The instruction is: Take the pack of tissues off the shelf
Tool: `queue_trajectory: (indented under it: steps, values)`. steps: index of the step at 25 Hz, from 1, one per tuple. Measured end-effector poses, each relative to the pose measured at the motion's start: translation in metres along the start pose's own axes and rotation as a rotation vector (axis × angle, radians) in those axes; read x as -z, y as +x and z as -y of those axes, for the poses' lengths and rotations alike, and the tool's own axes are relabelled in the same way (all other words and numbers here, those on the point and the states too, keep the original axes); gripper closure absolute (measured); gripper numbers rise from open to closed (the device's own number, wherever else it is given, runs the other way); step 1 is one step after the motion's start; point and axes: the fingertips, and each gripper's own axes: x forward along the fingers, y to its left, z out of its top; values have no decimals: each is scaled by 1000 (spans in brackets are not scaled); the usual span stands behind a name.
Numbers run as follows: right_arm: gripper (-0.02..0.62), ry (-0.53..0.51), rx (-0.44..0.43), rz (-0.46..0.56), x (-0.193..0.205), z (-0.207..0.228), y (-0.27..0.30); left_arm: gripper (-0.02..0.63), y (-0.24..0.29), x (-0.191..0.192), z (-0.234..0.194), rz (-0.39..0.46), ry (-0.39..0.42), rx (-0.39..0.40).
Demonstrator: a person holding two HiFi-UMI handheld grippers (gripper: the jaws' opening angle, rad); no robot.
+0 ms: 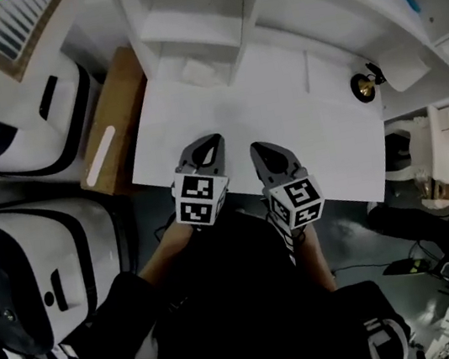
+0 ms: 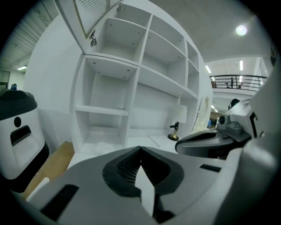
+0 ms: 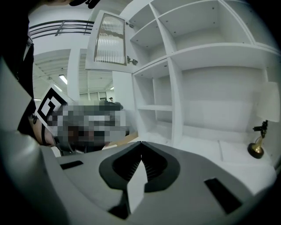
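Observation:
The pack of tissues [image 1: 200, 69] is a pale, crumpled-looking white bundle in the lowest left compartment of the white shelf unit [image 1: 150, 32], at desk level. In the left gripper view the pack [image 2: 103, 146] shows only faintly. My left gripper [image 1: 211, 141] hovers over the front part of the white desk [image 1: 325, 115], well short of the pack, jaws shut and empty. My right gripper [image 1: 258, 148] is just beside it, also shut with nothing in it. Each gripper view shows its own tips met: the left gripper [image 2: 141, 148] and the right gripper [image 3: 141, 143].
A small brass figurine [image 1: 362, 85] stands at the desk's back right, seen as the figurine [image 2: 174, 132] and again as the figurine [image 3: 257, 147]. A cardboard box [image 1: 113, 125] and two white machines [image 1: 26, 114] stand left of the desk. A ribbed-glass cabinet door [image 3: 107, 39] hangs open above.

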Motion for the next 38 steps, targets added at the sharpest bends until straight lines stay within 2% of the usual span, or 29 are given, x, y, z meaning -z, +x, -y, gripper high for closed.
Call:
queue_trajectory:
  steps: [6, 16, 24, 32, 38]
  values:
    - [575, -6, 4, 9, -15, -11, 40, 597, 16, -6, -47, 4, -19, 2]
    - [575, 47, 113, -14, -24, 2, 78, 597, 52, -1, -96, -60, -34, 65]
    - [575, 110, 172, -68, -11, 22, 102, 597, 104, 6, -129, -107, -18, 91]
    - [575, 185, 208, -96, 2, 31, 116, 597, 134, 3, -169, -102, -60, 40]
    - [575, 172, 206, -112, -1, 33, 138, 597, 153, 15, -212, -133, -118, -24]
